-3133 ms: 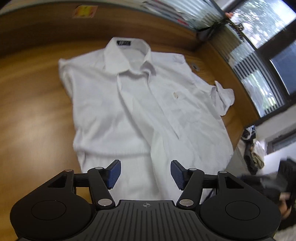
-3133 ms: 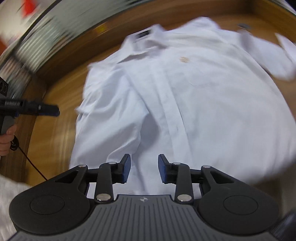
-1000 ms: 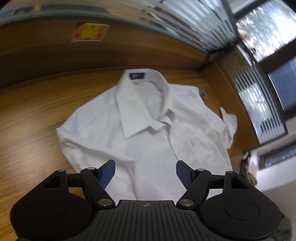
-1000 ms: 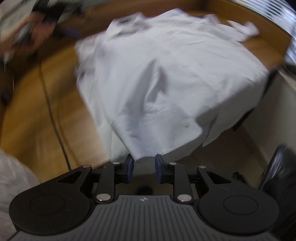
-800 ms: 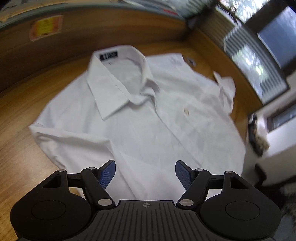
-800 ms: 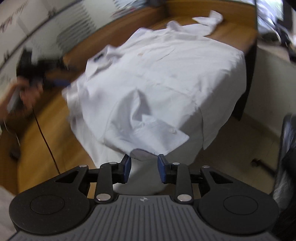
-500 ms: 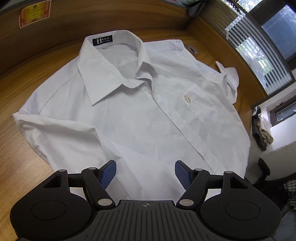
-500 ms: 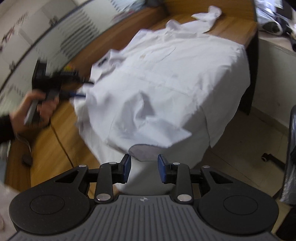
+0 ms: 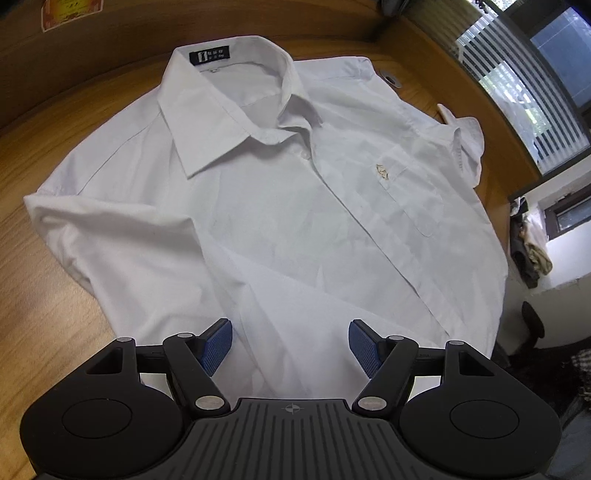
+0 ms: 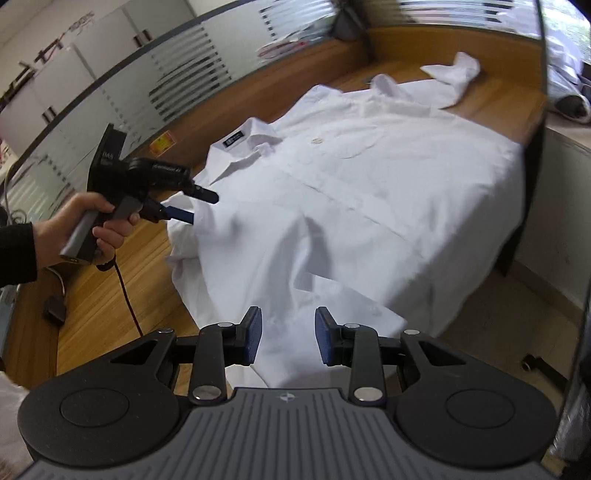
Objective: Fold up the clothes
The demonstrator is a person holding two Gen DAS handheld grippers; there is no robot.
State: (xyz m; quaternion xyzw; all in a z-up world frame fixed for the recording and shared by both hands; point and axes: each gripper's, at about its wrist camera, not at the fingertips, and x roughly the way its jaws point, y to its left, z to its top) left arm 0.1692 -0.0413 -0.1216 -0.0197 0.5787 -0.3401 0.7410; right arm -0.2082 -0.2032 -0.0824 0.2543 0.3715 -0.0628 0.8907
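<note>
A white short-sleeved shirt (image 9: pixel 295 206) lies face up on the wooden desk (image 9: pixel 40 302), collar at the far end, buttoned. In the left wrist view my left gripper (image 9: pixel 290 347) hovers open just above the lower left front panel, nothing between its blue pads. The right wrist view shows the shirt (image 10: pixel 369 192) from its hem end, the hem hanging over the desk's front edge. My right gripper (image 10: pixel 289 338) stands open with a narrow gap, the hanging hem just beyond it. A hand (image 10: pixel 96 221) holds the left gripper (image 10: pixel 202 207) by the shirt's near sleeve.
A red cable (image 10: pixel 125 291) and a small dark object (image 10: pixel 55 310) lie on the desk at the left. A round grommet (image 9: pixel 391 79) sits beside the far shoulder. A wooden back panel with a sticker (image 9: pixel 70 11) borders the desk. Floor (image 10: pixel 517 325) lies below the front edge.
My left gripper has come down closer over the shirt's left side. The fabric bunched up near my right gripper has dropped and lies flatter, the hem hanging down. Both jaw gaps look unchanged.
</note>
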